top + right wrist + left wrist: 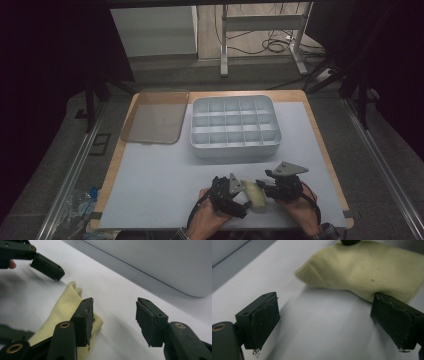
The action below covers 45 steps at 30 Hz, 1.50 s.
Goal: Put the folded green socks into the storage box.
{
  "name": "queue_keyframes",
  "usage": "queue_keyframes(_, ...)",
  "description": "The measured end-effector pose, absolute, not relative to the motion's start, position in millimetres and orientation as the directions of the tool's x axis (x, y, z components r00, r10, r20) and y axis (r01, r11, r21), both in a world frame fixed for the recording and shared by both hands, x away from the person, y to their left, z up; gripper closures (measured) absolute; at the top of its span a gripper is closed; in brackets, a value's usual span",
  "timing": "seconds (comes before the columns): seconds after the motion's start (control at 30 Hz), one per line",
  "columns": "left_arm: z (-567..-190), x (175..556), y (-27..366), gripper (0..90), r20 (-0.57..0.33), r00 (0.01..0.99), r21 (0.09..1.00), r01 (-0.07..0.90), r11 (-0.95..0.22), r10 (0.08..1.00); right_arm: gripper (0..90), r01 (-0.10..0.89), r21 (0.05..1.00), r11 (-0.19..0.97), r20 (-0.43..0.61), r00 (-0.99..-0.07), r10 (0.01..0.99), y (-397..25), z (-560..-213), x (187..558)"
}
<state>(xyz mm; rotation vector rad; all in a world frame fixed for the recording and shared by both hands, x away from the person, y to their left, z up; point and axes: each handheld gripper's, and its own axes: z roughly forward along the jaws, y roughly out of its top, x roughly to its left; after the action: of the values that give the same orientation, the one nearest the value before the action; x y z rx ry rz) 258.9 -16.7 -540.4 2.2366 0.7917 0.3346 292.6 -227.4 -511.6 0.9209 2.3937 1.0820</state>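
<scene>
A white surface [160, 170] with wooden edges stands in a dim room with a grey floor and cables behind. From left: a clear tray [152, 116], lying bare, then a grey divided box [234, 127], its compartments bare. Near the front edge, the left tool [239, 199] gapes wide, holding nothing; a pale yellow cloth [255, 194] lies between it and the right tool [263, 186], likewise wide open.

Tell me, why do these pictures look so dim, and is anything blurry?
High view: the surroundings are dark and the white table is dimly lit. Left gripper view: the yellow cloth is soft, and a shadow lies beneath its edge. Right gripper view: the left gripper farther off casts a blurred shadow; the grey tray wall is smooth and featureless.
</scene>
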Motion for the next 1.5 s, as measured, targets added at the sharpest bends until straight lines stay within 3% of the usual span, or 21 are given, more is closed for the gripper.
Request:
queue_keyframes(0.2, -537.8, 260.1, -13.2, 7.2, 0.009, 0.777, 0.714, 0.435, -0.548, 0.629, 46.5, 0.435, 0.768, 0.469, -0.018, -0.718, 0.696, -232.2, -510.4, 292.1)
queue_keyframes(0.73, -535.0, 281.4, 68.0, 7.3, 0.023, 0.642, 0.705, 0.534, -0.467, 0.767, 42.1, 0.482, 0.758, 0.44, 0.056, -0.72, 0.692, -236.1, -495.7, 278.6)
queue_keyframes(1.2, -542.4, 289.1, 127.7, 6.9, 0.021, 0.527, 0.708, 0.592, -0.385, 0.849, 37.7, 0.506, 0.724, 0.469, 0.067, -0.728, 0.682, -223.3, -519.5, 275.7)
queue_keyframes(1.4, -548.0, 290.6, 137.7, 6.7, -0.007, 0.51, 0.706, 0.612, -0.357, 0.86, 39.7, 0.569, 0.709, 0.418, 0.17, -0.712, 0.681, -226.2, -527.3, 281.0)
queue_keyframes(1.5, -548.6, 292.2, 138.7, 6.7, -0.024, 0.51, 0.702, 0.621, -0.349, 0.86, 45.9, 0.568, 0.708, 0.42, 0.171, -0.715, 0.678, -224.0, -527.5, 280.0)
